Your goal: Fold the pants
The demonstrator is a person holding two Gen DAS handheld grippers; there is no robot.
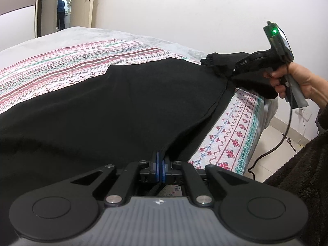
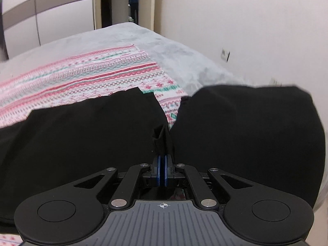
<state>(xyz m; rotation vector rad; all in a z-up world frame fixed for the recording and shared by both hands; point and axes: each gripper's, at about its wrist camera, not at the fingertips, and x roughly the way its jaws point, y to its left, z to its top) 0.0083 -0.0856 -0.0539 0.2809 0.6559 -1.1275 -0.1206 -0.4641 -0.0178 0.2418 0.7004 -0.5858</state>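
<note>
The black pants (image 1: pixel 123 102) lie spread across the patterned cloth (image 1: pixel 71 61) on the bed. My left gripper (image 1: pixel 161 164) is shut on the near edge of the pants, its blue pads pinching the fabric. My right gripper (image 1: pixel 223 69) shows at the right in the left wrist view, held by a hand and shut on the far end of the pants. In the right wrist view my right gripper (image 2: pixel 163 164) pinches a fold of black fabric, with the pants (image 2: pixel 82 139) hanging to both sides of it.
The bed has a grey blanket (image 2: pixel 168 49) beyond the patterned cloth (image 2: pixel 92 71). White walls stand to the right. An open door (image 1: pixel 61 6) is at the back with a person beyond it. Tiled floor (image 1: pixel 274 143) and a cable lie right of the bed.
</note>
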